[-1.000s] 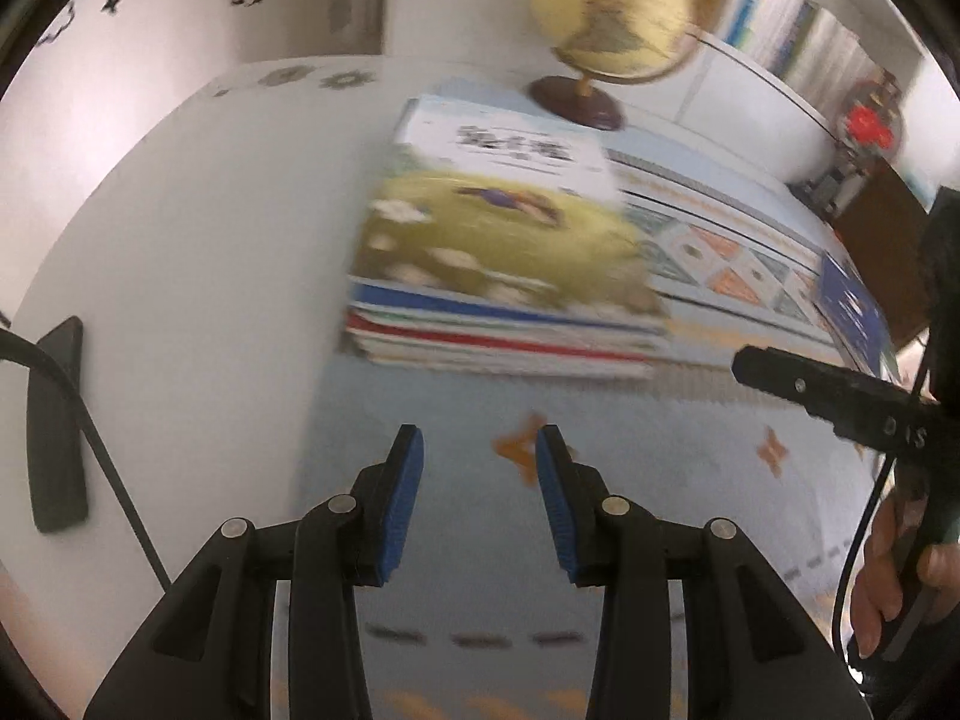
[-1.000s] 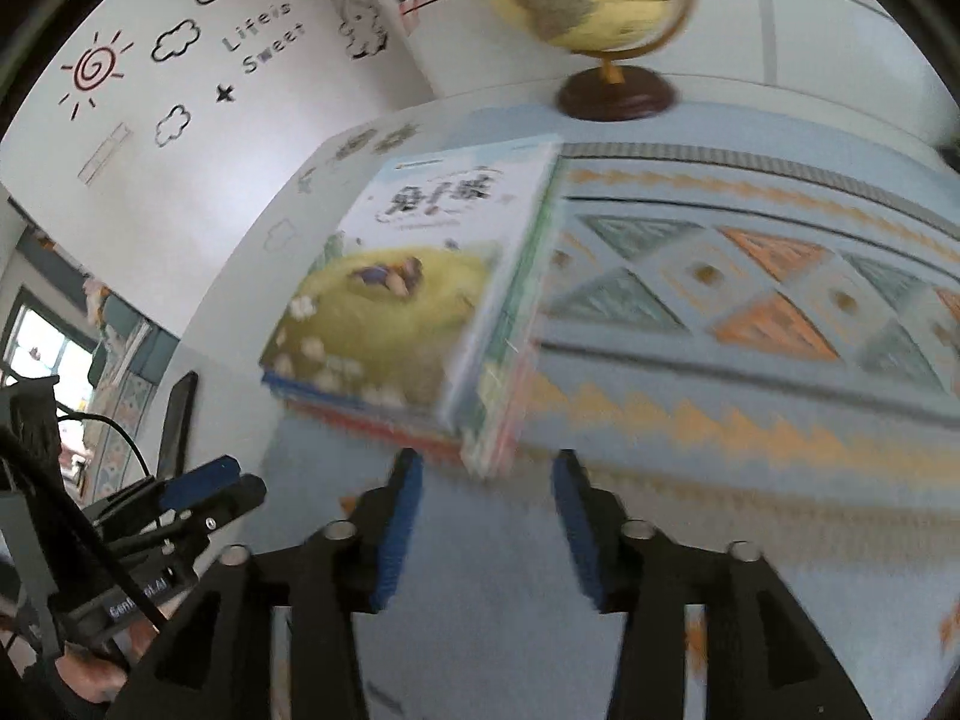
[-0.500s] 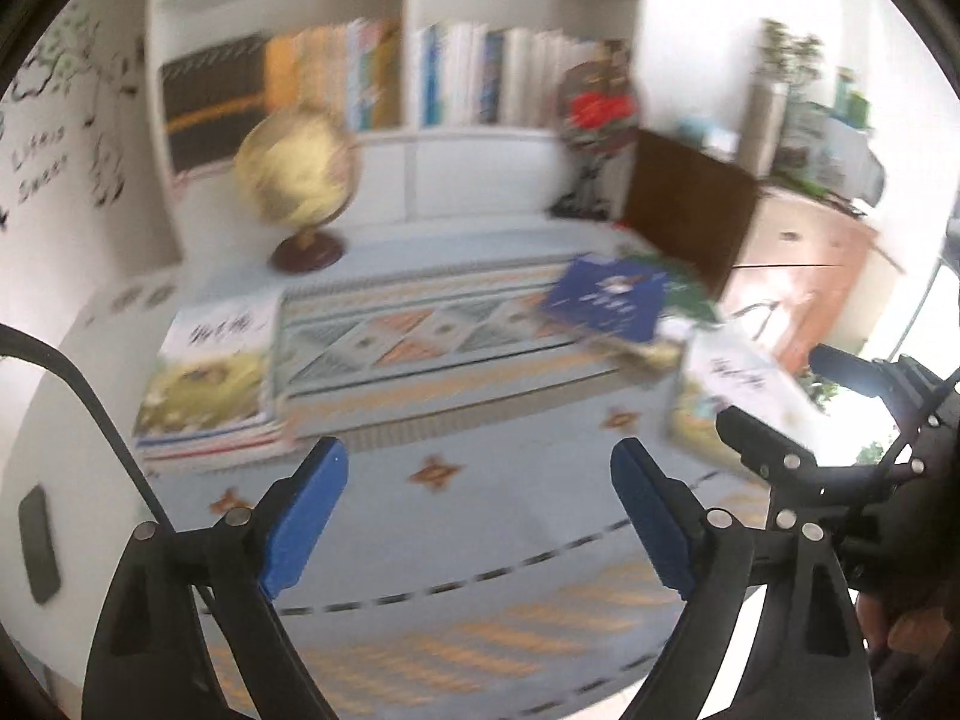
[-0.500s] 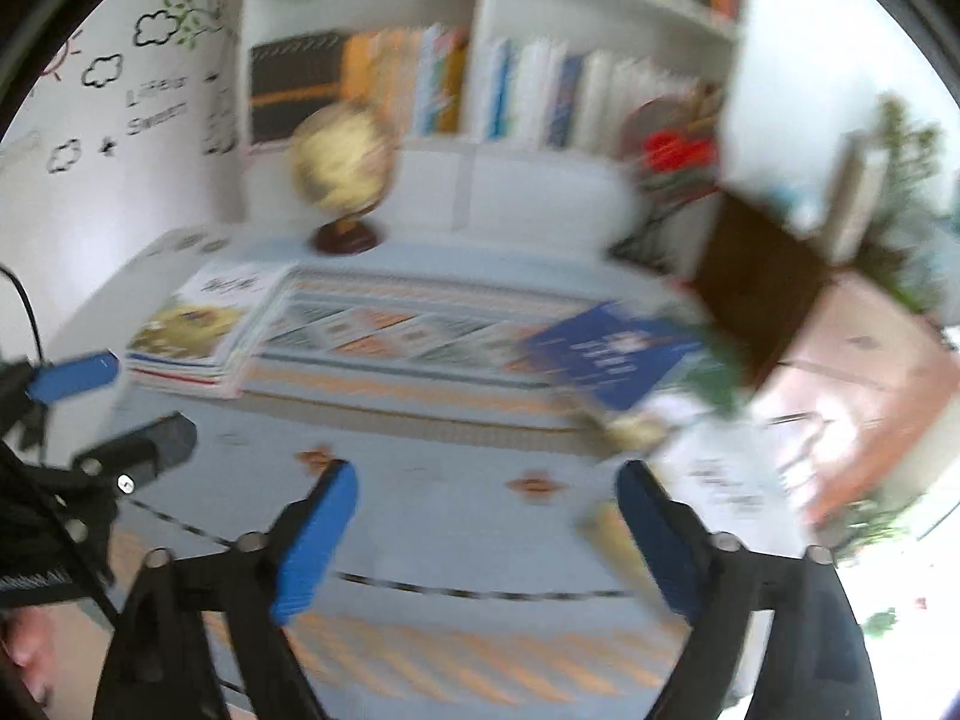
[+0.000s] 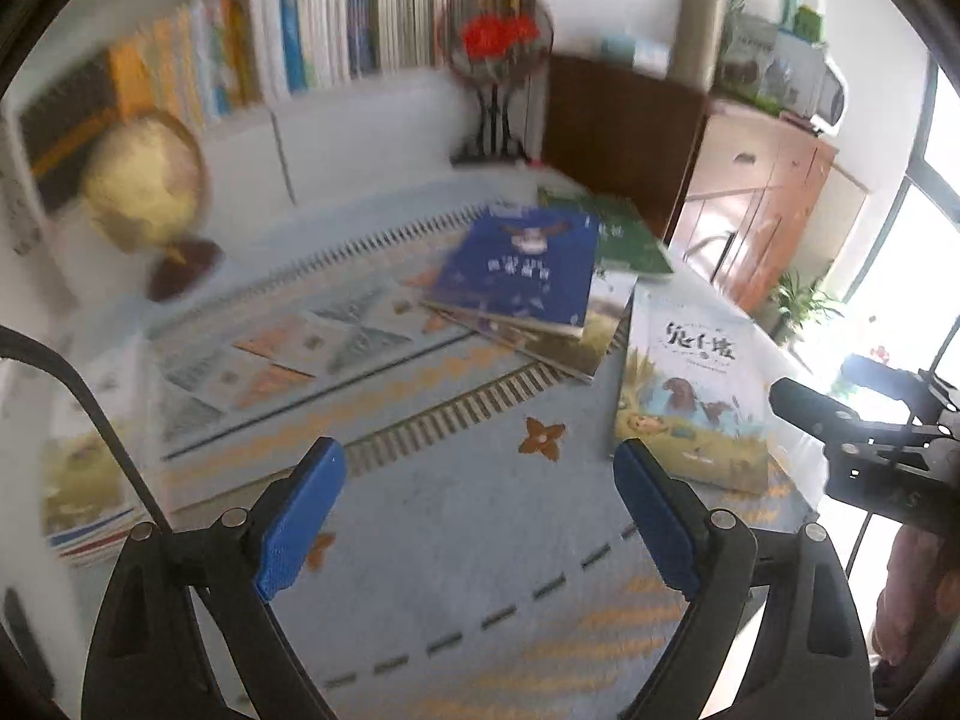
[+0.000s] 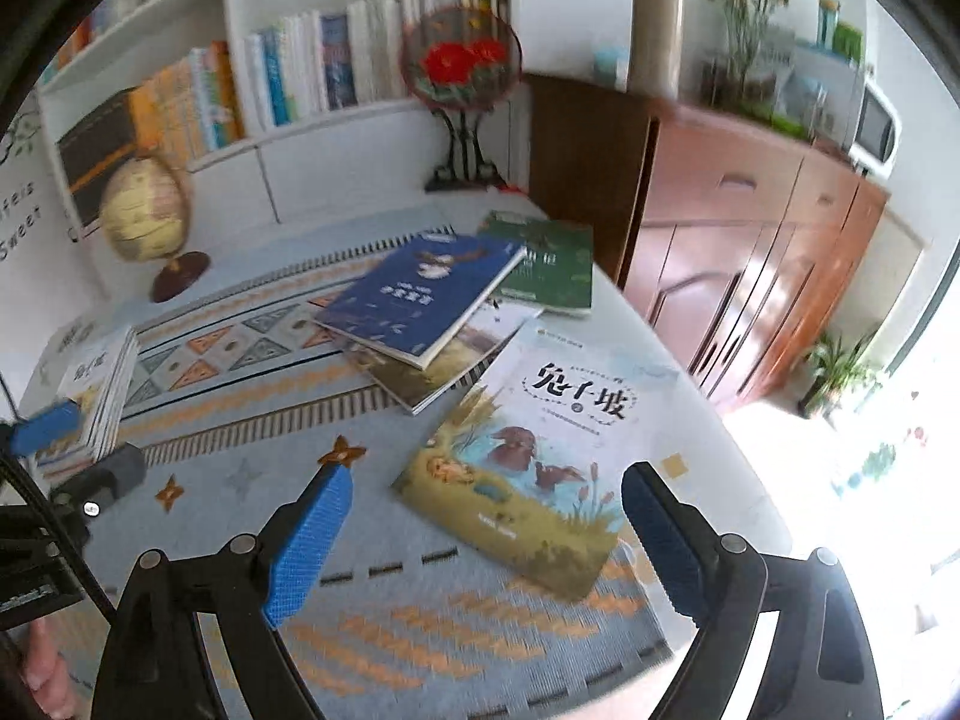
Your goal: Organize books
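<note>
A neat stack of books point(image 6: 99, 396) lies at the table's left, also in the left wrist view point(image 5: 84, 480). Loose books lie at the right: a duck picture book point(image 6: 528, 456) point(image 5: 690, 402), a blue book point(image 6: 420, 294) point(image 5: 522, 270) on top of other books, and a green book point(image 6: 549, 264) point(image 5: 624, 234) behind. My right gripper point(image 6: 486, 534) is open and empty, just in front of the duck book. My left gripper point(image 5: 480, 516) is open and empty above the patterned cloth point(image 5: 420, 510).
A globe point(image 6: 147, 210) stands at the back left. A fan ornament with red flowers point(image 6: 462, 66) stands at the back. Bookshelves point(image 6: 288, 78) fill the wall behind. A wooden cabinet point(image 6: 750, 228) stands right of the table. The table's right edge point(image 6: 708, 390) runs past the duck book.
Both grippers have opened wide and swung from the left stack toward the loose books at the right. The duck book is now close in front of the right gripper.
</note>
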Available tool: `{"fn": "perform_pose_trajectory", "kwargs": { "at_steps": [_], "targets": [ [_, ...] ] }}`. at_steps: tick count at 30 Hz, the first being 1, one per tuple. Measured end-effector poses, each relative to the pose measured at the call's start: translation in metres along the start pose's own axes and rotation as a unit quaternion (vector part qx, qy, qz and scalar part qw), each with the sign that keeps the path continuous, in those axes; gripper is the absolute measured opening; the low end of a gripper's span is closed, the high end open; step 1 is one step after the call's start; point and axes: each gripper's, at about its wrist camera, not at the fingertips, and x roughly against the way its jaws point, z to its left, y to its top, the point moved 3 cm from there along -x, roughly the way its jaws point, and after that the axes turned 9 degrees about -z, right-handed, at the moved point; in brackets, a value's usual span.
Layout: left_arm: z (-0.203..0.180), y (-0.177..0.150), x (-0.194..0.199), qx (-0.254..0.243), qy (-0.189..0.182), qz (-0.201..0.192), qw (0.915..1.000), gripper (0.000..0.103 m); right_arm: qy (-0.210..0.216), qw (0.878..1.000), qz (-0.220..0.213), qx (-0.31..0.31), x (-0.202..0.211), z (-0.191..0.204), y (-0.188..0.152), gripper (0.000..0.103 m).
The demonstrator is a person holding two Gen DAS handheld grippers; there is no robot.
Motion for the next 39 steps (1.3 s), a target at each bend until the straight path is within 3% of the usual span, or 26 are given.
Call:
{"fn": "perform_pose_trajectory", "kwargs": {
  "at_steps": [4, 6, 12, 18, 21, 25, 29, 34, 39],
  "targets": [
    [0.021, 0.027, -0.065, 0.024, -0.046, 0.039, 0.9979, 0.090, 0.019, 0.999, 0.030, -0.029, -0.055, -0.006, 0.025, 0.090],
    [0.032, 0.042, -0.100, 0.027, -0.064, 0.057, 0.9960, 0.090, 0.036, 0.996, 0.050, -0.071, -0.087, -0.012, 0.041, 0.090],
    [0.049, 0.068, -0.191, 0.031, -0.094, 0.099, 0.9902, 0.090, 0.074, 0.973, 0.112, -0.190, -0.163, -0.024, 0.053, 0.089],
    [0.053, 0.084, -0.246, 0.055, -0.116, 0.120, 0.9845, 0.089, 0.073, 0.977, 0.113, -0.168, -0.203, -0.014, 0.076, 0.089],
    [0.051, 0.089, -0.263, 0.051, -0.105, 0.118, 0.9860, 0.089, 0.074, 0.979, 0.116, -0.152, -0.225, -0.010, 0.082, 0.085],
    [0.054, 0.089, -0.278, 0.065, -0.104, 0.130, 0.9839, 0.089, 0.094, 0.976, 0.137, -0.138, -0.253, -0.004, 0.082, 0.067],
    [0.052, 0.085, -0.288, 0.063, -0.107, 0.139, 0.9825, 0.089, 0.086, 0.976, 0.153, -0.128, -0.270, -0.002, 0.077, 0.059],
    [0.040, 0.079, -0.282, 0.053, -0.145, 0.144, 0.9773, 0.090, 0.108, 0.976, 0.156, -0.111, -0.277, 0.007, 0.076, 0.052],
    [0.037, 0.061, -0.257, 0.037, -0.133, 0.144, 0.9799, 0.089, 0.107, 0.981, 0.151, -0.050, -0.272, 0.026, 0.080, 0.053]
  ]
}}
